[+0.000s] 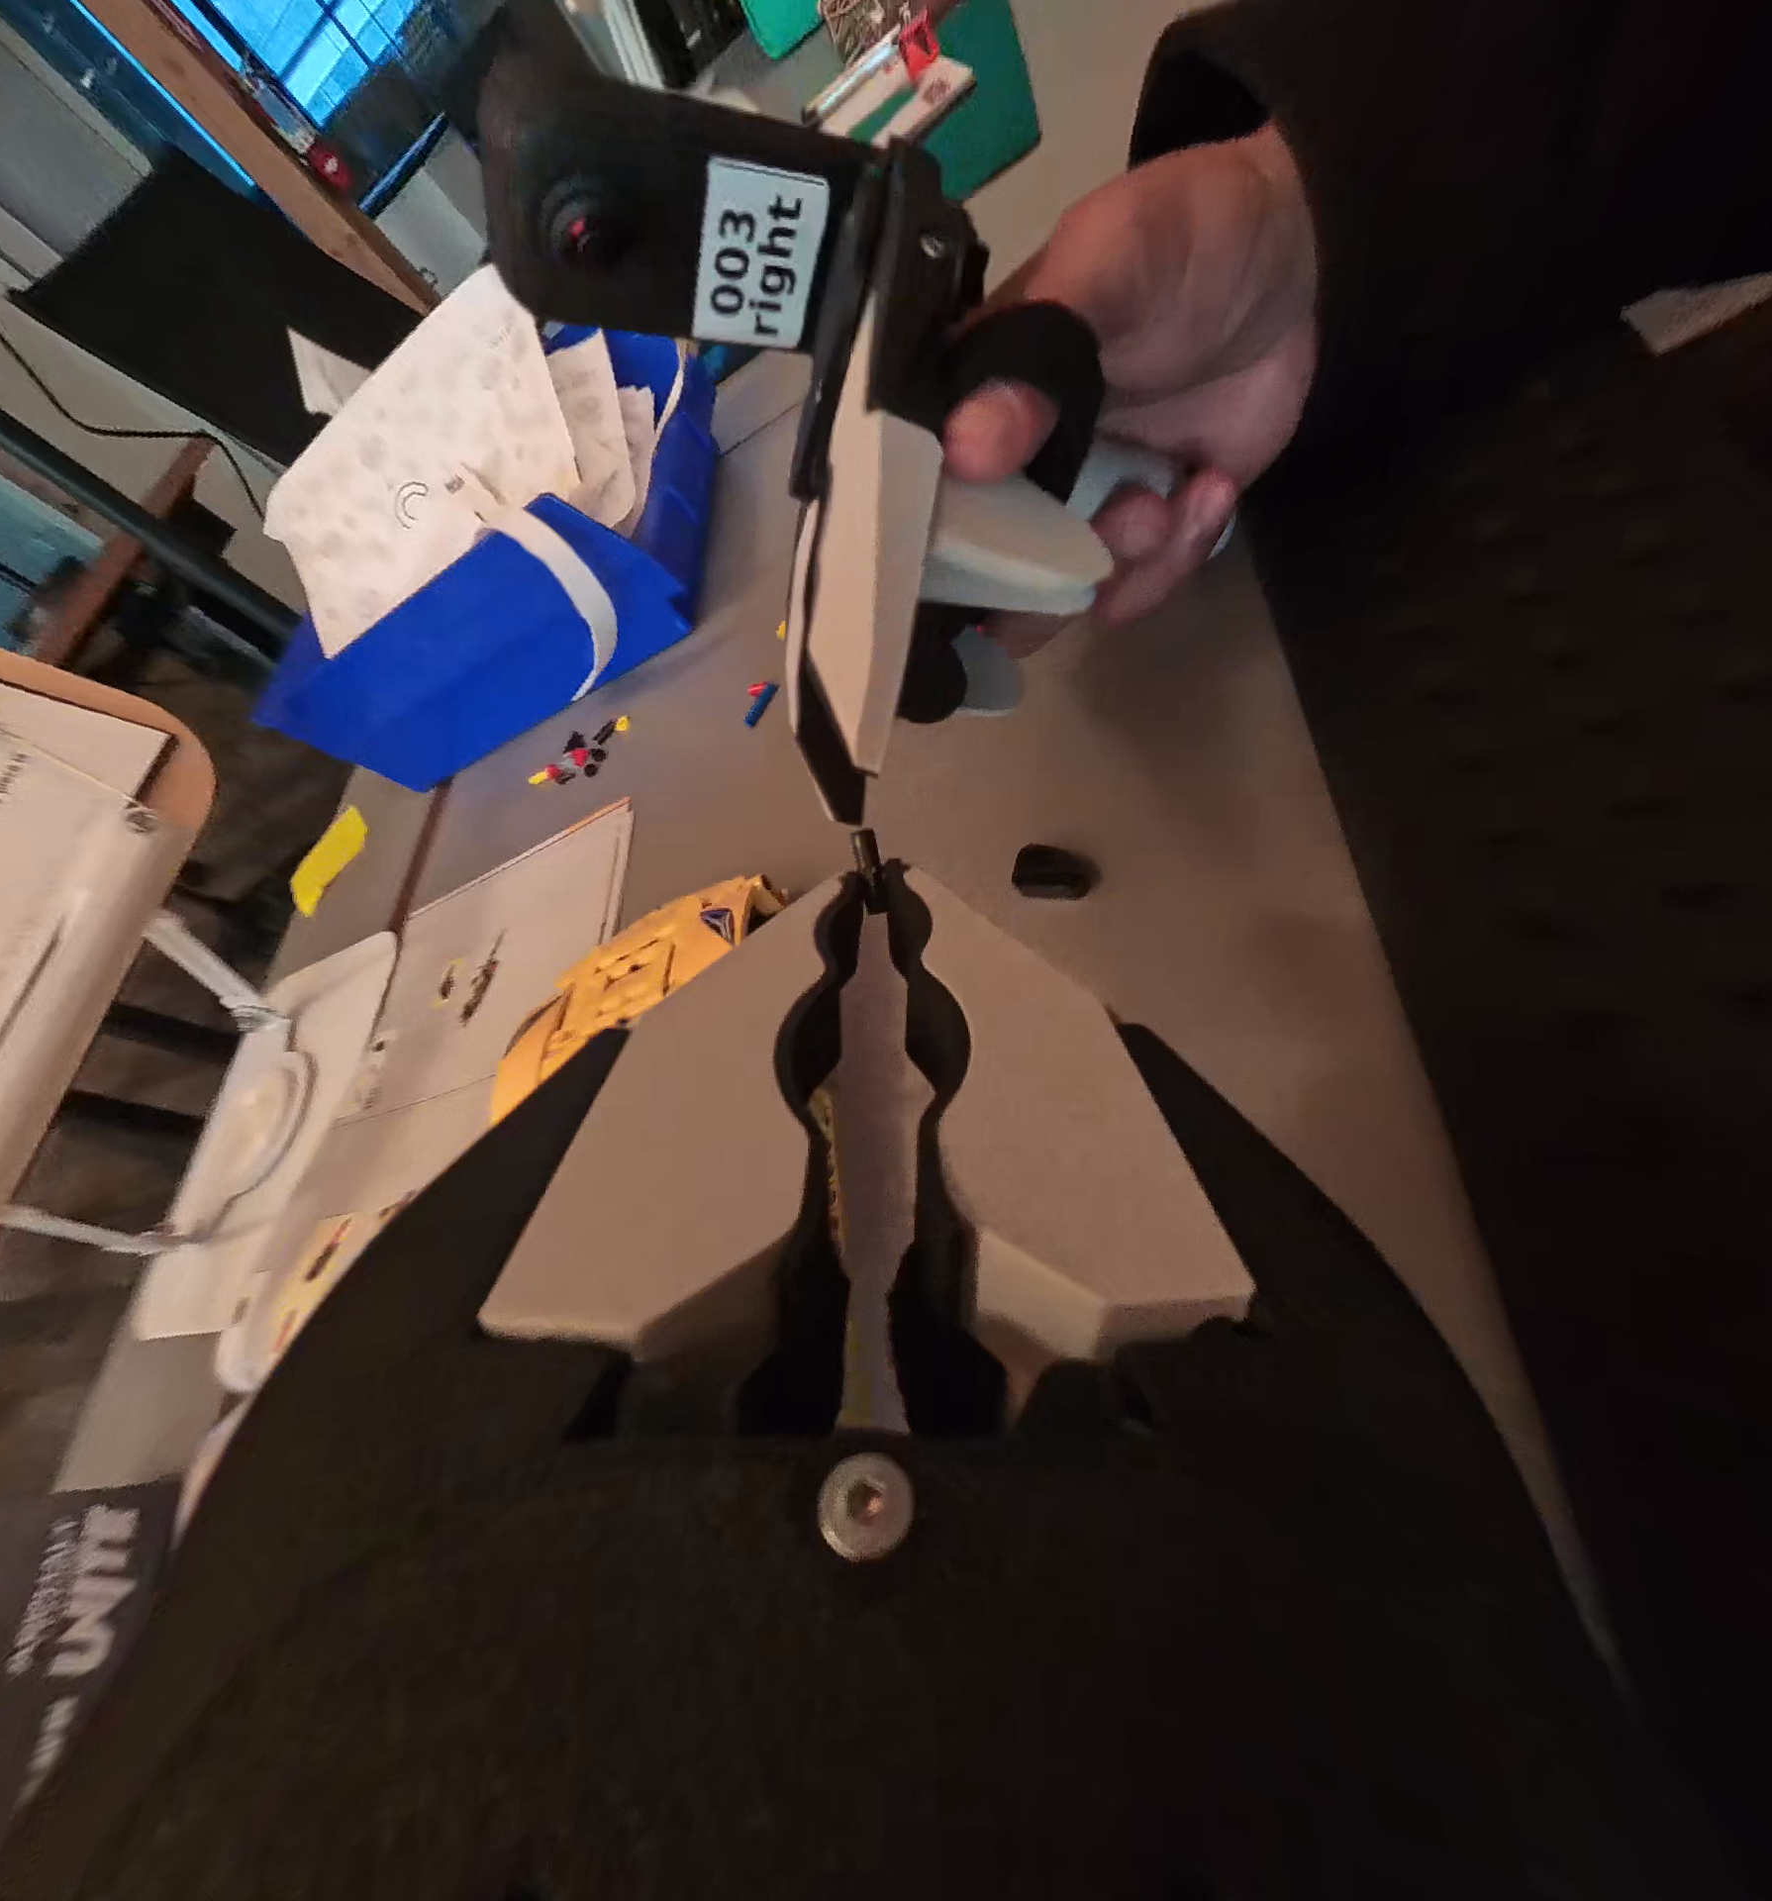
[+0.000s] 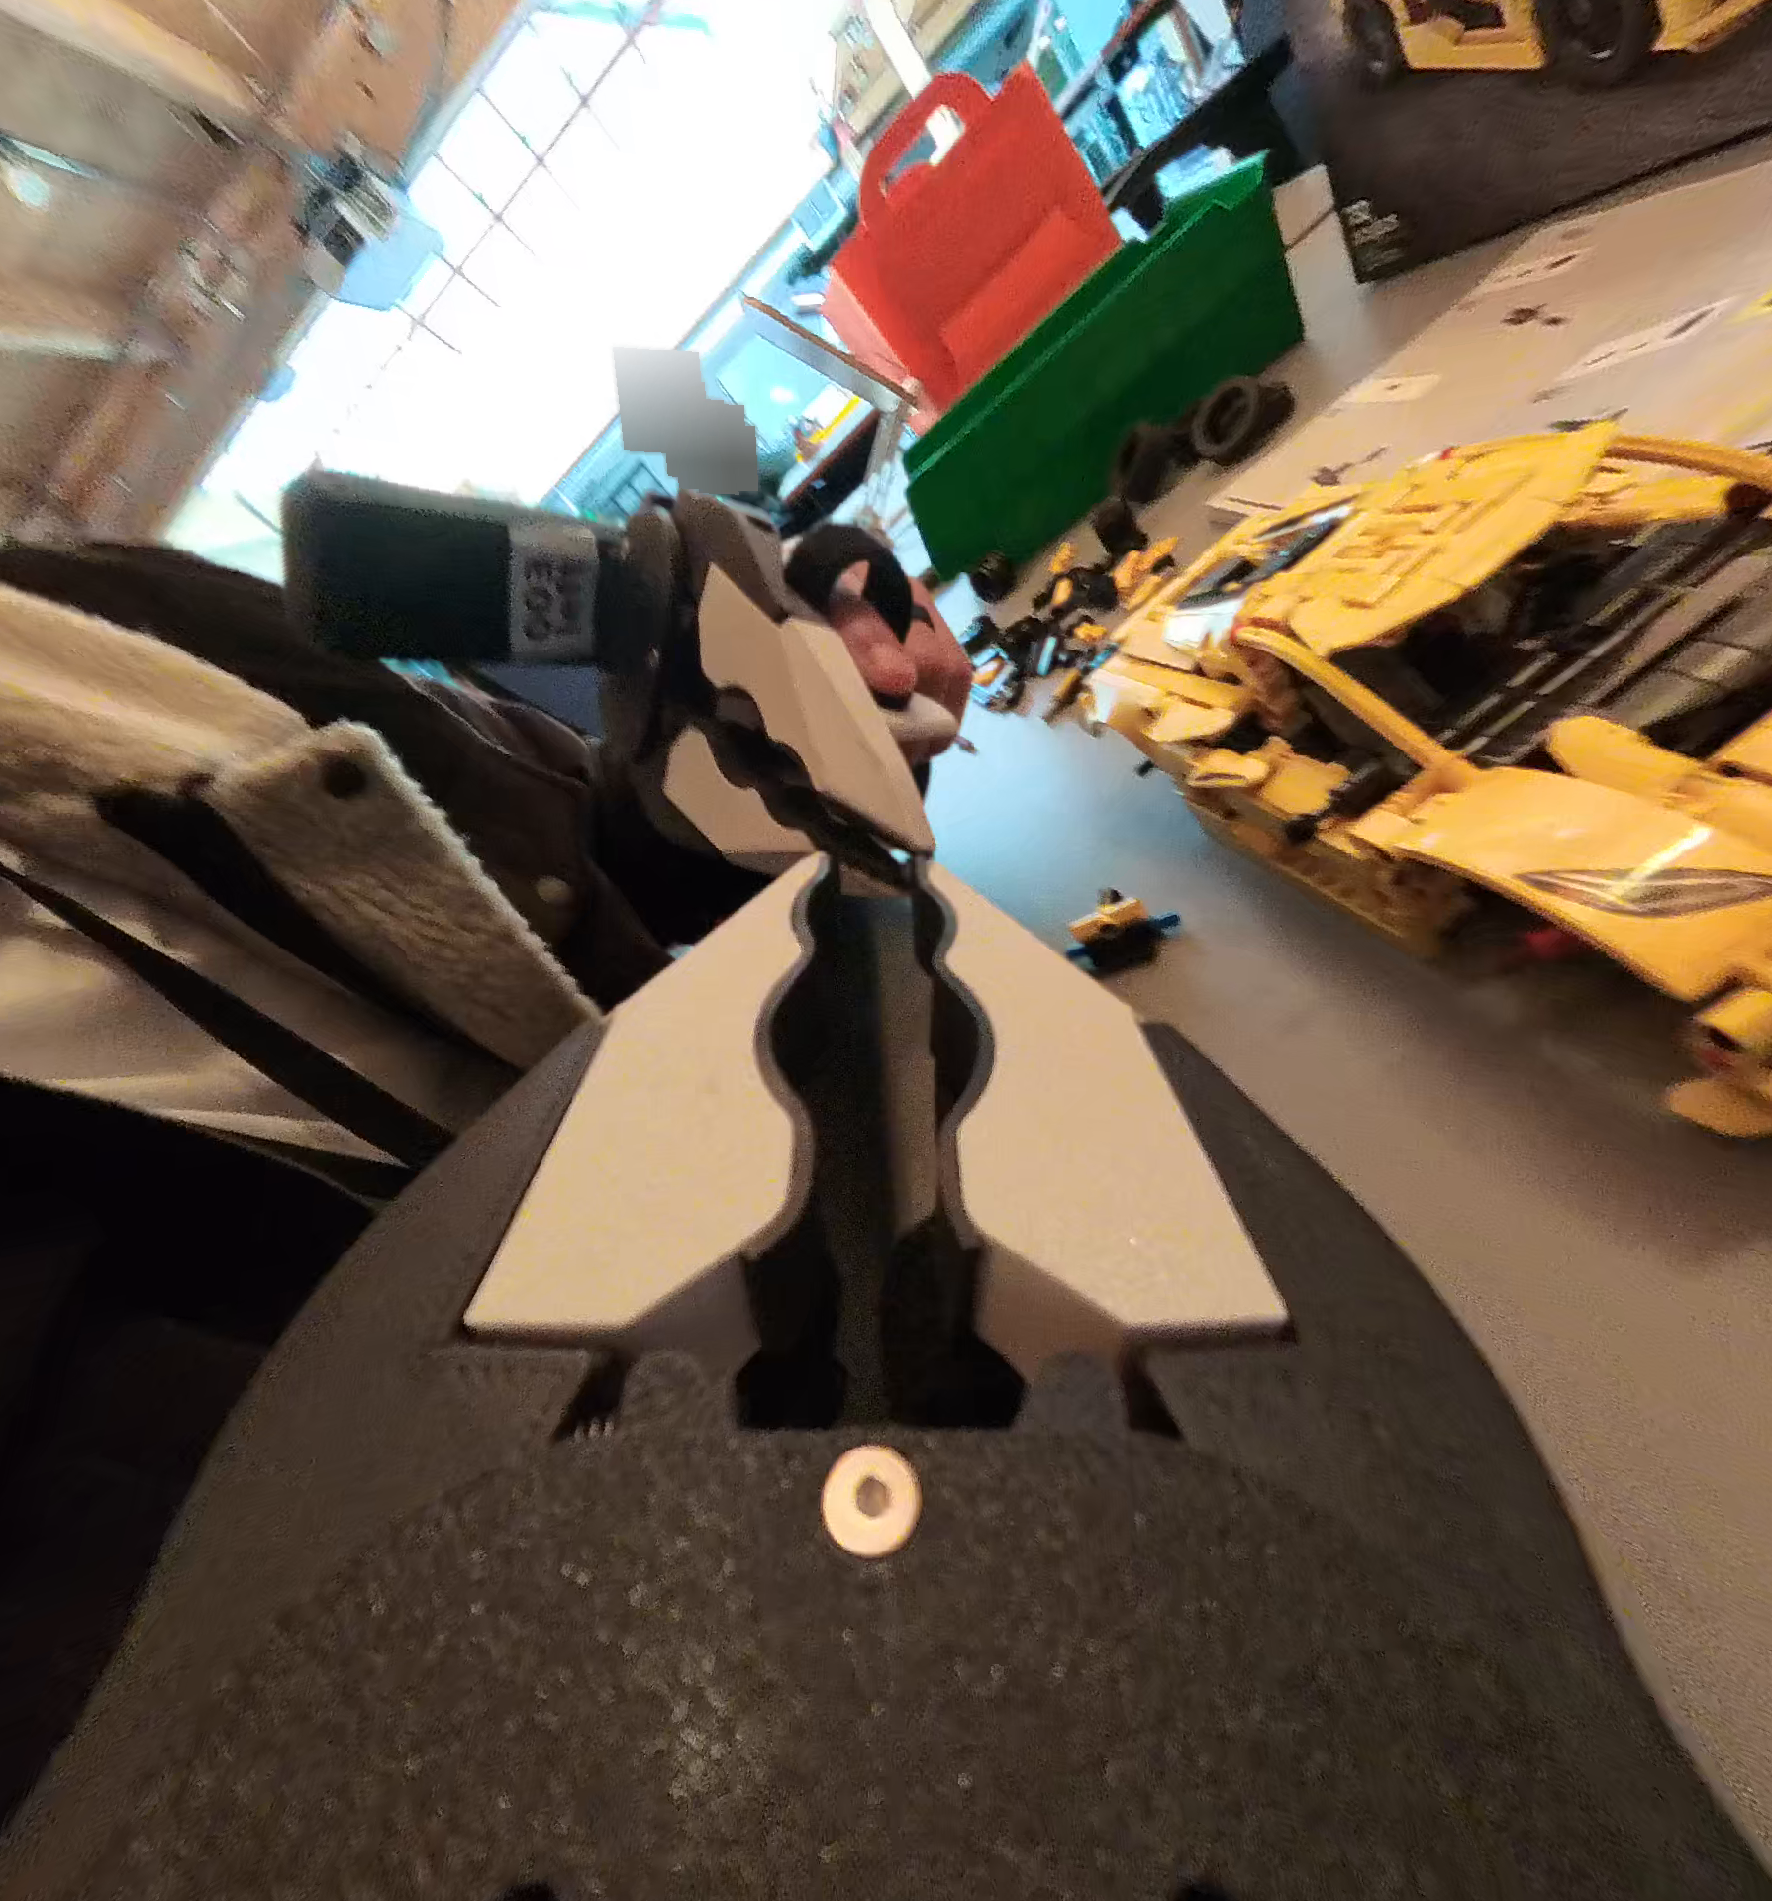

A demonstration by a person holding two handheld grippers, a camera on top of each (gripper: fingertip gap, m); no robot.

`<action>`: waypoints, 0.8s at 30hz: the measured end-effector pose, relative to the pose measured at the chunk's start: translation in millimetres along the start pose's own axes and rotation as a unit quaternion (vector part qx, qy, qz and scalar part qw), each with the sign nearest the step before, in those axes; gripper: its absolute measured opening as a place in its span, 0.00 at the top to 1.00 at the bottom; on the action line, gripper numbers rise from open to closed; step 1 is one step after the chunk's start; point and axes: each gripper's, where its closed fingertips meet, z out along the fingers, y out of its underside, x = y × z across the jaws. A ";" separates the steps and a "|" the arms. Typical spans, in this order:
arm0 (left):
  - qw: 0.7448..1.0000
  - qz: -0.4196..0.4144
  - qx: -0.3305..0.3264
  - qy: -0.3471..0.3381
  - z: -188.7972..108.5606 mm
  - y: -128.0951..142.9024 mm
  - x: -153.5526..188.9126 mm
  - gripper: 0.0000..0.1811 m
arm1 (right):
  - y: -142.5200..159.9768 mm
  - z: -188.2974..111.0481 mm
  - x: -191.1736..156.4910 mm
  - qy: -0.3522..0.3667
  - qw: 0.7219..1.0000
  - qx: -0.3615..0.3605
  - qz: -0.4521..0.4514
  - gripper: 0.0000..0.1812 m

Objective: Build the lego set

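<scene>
Small black lego pin (image 1: 870,869) pinched at tips of nearly closed left gripper (image 1: 872,883), above grey bench (image 1: 1170,782). Right gripper (image 1: 843,808) closed, empty, tip just beside pin. Yellow lego car (image 2: 1478,741) mid-bench.

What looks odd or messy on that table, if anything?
Nothing looks damaged. Loose small parts lie scattered on the table beside the blue bin, whose paper bags spill over its rim. The yellow car is unfinished, its inside open.
</scene>
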 end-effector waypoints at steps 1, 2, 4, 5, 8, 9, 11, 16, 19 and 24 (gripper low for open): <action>1.000 0.014 -0.008 -0.008 -1.9 1.8 0.3 0.98 | -1.1 4.2 -2.0 -0.006 1.000 0.004 0.008 0.94; 0.999 0.030 -0.013 -0.021 -3.8 3.0 -0.6 0.98 | -0.9 8.3 -3.0 -0.008 1.000 0.004 0.010 0.94; 0.997 0.061 -0.032 -0.033 -5.8 7.3 0.2 0.98 | 2.5 13.1 1.7 0.008 1.000 -0.004 0.009 0.98; 0.996 0.069 -0.038 -0.038 -6.3 8.6 0.2 0.98 | 1.8 12.5 3.6 0.013 1.000 0.000 0.011 0.97; 0.996 0.070 -0.033 -0.044 -8.9 7.0 -0.4 0.98 | 2.2 8.9 10.4 0.032 0.999 0.002 0.014 0.95; 0.996 0.066 -0.032 -0.043 -9.4 7.0 -0.9 0.98 | 2.8 8.9 10.8 0.033 0.999 0.001 0.014 0.95; 0.997 0.060 -0.026 -0.041 -10.4 5.4 -1.6 0.98 | 4.9 12.1 7.3 0.022 1.000 -0.004 0.014 0.95; 0.997 0.065 -0.026 -0.040 -10.1 4.1 0.7 0.98 | 4.5 15.0 2.4 0.005 1.000 0.000 0.021 0.98; 0.997 0.059 -0.024 -0.038 -10.1 3.1 0.5 0.98 | 4.1 14.8 1.7 0.007 1.000 0.002 0.018 0.98; 0.997 0.060 -0.022 -0.032 -10.2 3.0 2.3 0.98 | 5.4 18.0 -0.3 -0.002 1.000 -0.001 0.024 0.95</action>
